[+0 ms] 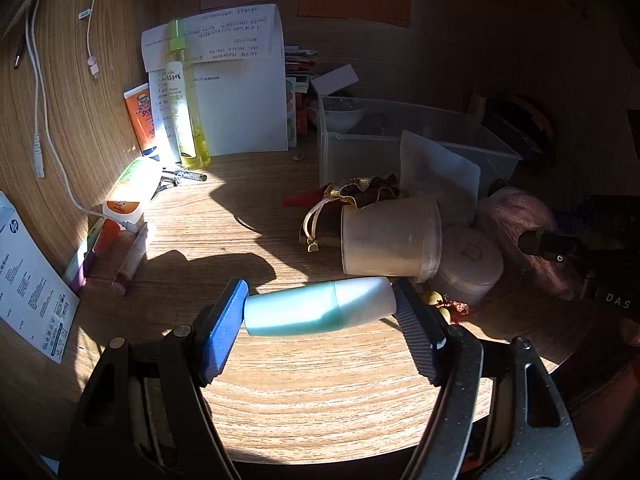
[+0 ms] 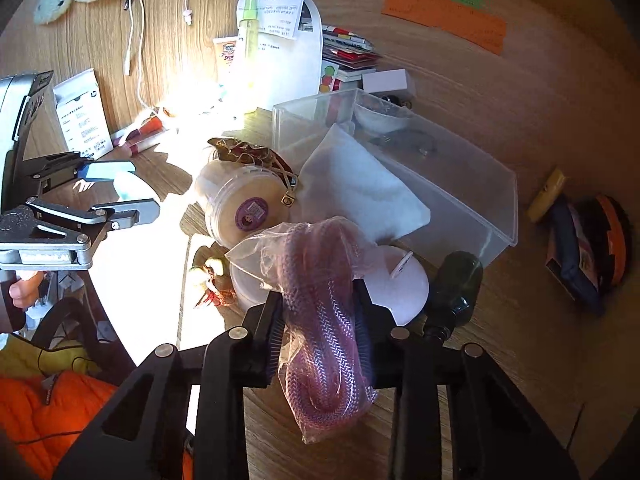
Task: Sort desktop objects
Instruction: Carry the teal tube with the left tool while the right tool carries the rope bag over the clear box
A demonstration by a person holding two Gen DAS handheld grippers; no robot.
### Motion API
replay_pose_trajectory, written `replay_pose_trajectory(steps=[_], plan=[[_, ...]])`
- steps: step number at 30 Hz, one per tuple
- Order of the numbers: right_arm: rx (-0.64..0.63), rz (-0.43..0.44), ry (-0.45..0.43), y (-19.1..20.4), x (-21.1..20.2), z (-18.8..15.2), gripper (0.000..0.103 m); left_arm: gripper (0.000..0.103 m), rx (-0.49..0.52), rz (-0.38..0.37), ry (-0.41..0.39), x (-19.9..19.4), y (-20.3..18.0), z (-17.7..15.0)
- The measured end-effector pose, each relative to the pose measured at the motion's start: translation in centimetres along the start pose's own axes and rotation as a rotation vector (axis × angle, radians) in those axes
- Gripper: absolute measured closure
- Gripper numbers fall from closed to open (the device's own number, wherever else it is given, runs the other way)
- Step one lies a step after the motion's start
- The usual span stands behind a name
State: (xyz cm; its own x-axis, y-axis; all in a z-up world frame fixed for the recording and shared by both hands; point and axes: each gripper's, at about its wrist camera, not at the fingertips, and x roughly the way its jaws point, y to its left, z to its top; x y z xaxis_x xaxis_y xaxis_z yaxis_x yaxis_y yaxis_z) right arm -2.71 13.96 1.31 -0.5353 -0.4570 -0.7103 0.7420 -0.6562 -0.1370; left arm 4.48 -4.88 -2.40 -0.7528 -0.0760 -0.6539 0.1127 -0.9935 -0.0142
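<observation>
My left gripper (image 1: 320, 308) clamps a teal bottle (image 1: 316, 306) by its ends, left of the clear bin (image 2: 460, 184), which holds a white bowl (image 2: 380, 114). My right gripper (image 2: 320, 332) pinches a bagged pink cord (image 2: 324, 320) before that bin, over the wooden desk (image 1: 320, 400).

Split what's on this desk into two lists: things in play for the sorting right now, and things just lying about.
In play:
left gripper shut on teal squeeze bottle with white cap
right gripper shut on bagged pink braided rope
clear plastic bin, the likely destination

Lying about:
yellow-green spray bottle
orange sunscreen tube
white charging cable
</observation>
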Motion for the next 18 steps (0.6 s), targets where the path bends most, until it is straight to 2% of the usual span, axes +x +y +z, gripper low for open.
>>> replay_pose_trajectory(steps=[3, 7, 10, 18], plan=[[0.028, 0.012, -0.019, -0.8, -0.7, 0.4, 0.084, 0.03, 0.016, -0.007, -0.017, -0.4, -0.4, 0.8], [0.046, -0.016, -0.044, -1.6, -1.6, 0.9, 0.084, 0.03, 0.036, -0.02, -0.031, -0.8, -0.9, 1.9], [0.074, -0.004, -0.065, -2.4, -2.6, 1.2, 0.084, 0.03, 0.049, -0.036, -0.046, -1.1, -1.3, 2.8], [0.139, -0.022, -0.164, -4.8, -6.3, 2.5, 0.084, 0.03, 0.078, -0.077, -0.065, -1.5, -2.3, 6.5]])
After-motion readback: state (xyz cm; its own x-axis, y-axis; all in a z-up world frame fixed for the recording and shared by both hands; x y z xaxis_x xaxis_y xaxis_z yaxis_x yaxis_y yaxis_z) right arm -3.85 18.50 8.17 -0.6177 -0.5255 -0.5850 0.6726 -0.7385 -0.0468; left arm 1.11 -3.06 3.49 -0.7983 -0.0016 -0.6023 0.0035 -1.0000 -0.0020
